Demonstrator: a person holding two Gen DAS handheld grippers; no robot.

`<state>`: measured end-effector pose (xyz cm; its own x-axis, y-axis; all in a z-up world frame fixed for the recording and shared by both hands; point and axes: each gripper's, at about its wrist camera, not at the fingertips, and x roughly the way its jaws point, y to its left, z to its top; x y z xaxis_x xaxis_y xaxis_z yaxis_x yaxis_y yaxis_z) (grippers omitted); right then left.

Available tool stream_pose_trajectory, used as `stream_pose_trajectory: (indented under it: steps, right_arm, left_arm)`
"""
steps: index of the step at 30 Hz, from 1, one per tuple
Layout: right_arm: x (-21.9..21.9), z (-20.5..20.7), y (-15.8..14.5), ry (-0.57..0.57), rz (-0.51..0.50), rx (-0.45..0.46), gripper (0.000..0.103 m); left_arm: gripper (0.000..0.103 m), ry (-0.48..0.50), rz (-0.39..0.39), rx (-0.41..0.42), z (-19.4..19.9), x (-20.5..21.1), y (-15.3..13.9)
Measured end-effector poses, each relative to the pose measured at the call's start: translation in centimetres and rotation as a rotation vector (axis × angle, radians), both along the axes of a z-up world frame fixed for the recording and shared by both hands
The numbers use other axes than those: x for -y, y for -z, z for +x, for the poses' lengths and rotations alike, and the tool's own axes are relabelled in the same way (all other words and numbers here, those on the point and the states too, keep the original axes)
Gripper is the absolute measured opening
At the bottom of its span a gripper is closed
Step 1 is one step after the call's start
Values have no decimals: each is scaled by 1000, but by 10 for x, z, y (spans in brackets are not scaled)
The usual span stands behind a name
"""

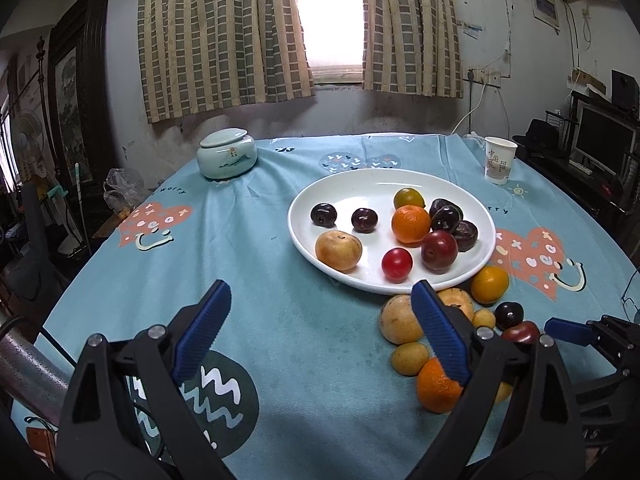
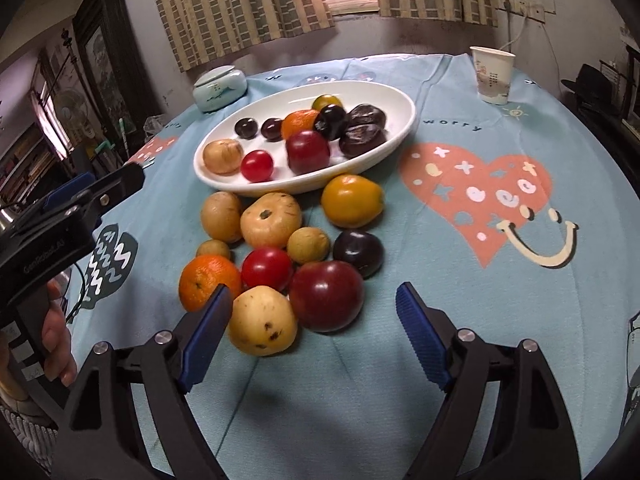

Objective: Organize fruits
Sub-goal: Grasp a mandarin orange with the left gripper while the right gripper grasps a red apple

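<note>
A white plate (image 1: 304,236) (image 2: 400,96) holds several fruits: dark plums, an orange, a red tomato, a tan fruit. A pile of loose fruits lies on the cloth in front of it, with a big red plum (image 2: 326,296), a yellow spotted fruit (image 2: 262,320), an orange (image 2: 208,286) (image 1: 436,388) and a yellow-orange fruit (image 2: 352,200) (image 1: 489,284). My left gripper (image 1: 322,296) is open and empty, left of the pile. My right gripper (image 2: 314,300) is open, its fingers on either side of the near fruits, holding nothing. It shows at the right edge of the left wrist view (image 1: 568,330).
A pale green lidded jar (image 1: 226,154) (image 2: 219,86) stands at the table's far left. A paper cup (image 1: 499,160) (image 2: 492,76) stands at the far right. A blue patterned cloth (image 1: 280,340) covers the round table. Furniture and a monitor surround the table.
</note>
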<state>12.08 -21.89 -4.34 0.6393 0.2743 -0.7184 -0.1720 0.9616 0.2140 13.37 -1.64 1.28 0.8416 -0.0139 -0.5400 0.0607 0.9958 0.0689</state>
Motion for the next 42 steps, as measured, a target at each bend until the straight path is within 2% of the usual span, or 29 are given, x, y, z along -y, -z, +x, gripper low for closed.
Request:
stream_pose_trajectory:
  steps: [3,4,7,11,15,17,24,26,31,32,34,35,36,38,40,42]
  right_arm:
    - [11,-2,-6,95,-53,44,83]
    - [15,-2,-8,108,-37,52,83]
    - [16,-2,-7,67,17,34,83]
    - [-1,-2,-5,6,-47,34,83]
    - [4,3,2,41,-75,6,83]
    - [9,5,3,48,-52,-6,83]
    - [3,2,4,9,-67,-2,81]
    - [-3,-1,1,-12,-93,20,72]
    - [-4,-1,0,-22,-87,32,64]
    - [-3,-1,0,-21,-83,36,58]
    - [1,-2,-4,-13,-59,47,37]
    - [4,-1,-4,1,-50,44,9]
    - [9,2,-2,10,-23,22,5]
    - [12,4,-1,11,-29,14,5]
    - [13,4,-1,6,5,17,15]
    - [11,2,-3,-8,14,15,72]
  left_arm:
    - [93,5,-3,1,0,1,-1]
    - [93,7,-3,2,0,1,-1]
    - [93,13,-6,6,-1,2,-2]
    - [93,16,-7,6,-1,2,-3]
    - [93,21,-9,9,-2,3,-3]
    - [93,24,-11,9,-2,3,-4]
    - [93,33,-22,3,-2,2,-4]
    - [93,34,-24,2,-2,2,-4]
    - [93,46,-42,-10,-1,1,-3]
    - [93,49,-43,-13,-1,1,-2]
    - [93,58,-43,-20,-1,2,-1]
    - [93,62,-43,-25,0,2,0]
    - [93,69,-44,-38,1,3,3]
    - [93,77,-44,-66,5,4,7]
    - [93,79,-46,-84,7,4,10]
    - [93,74,-42,-84,7,4,11]
